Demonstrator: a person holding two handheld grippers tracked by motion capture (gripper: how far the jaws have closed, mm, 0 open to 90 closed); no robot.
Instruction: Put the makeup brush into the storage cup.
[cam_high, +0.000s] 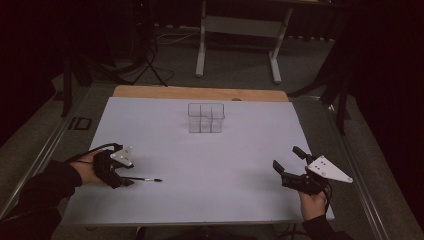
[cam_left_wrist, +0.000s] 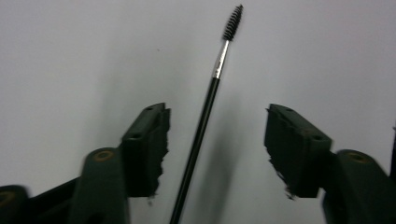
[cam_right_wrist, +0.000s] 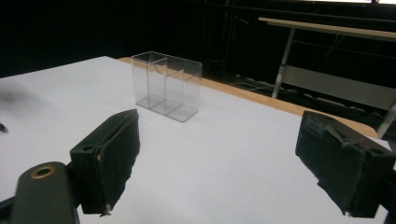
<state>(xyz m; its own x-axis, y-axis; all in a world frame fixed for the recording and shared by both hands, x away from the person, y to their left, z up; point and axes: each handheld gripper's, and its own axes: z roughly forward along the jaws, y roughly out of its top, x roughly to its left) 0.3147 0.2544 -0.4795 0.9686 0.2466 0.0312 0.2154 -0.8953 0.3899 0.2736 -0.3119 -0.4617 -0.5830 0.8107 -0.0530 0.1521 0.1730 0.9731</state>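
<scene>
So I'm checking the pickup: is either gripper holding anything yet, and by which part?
Nothing is held yet. The left gripper has its jaws either side of the brush, around its black handle, with gaps showing. The right gripper is open.

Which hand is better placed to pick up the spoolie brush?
Left. The left gripper already has the brush lying between its fingers, not yet pinched. The right gripper sits open, far across the table.
</scene>
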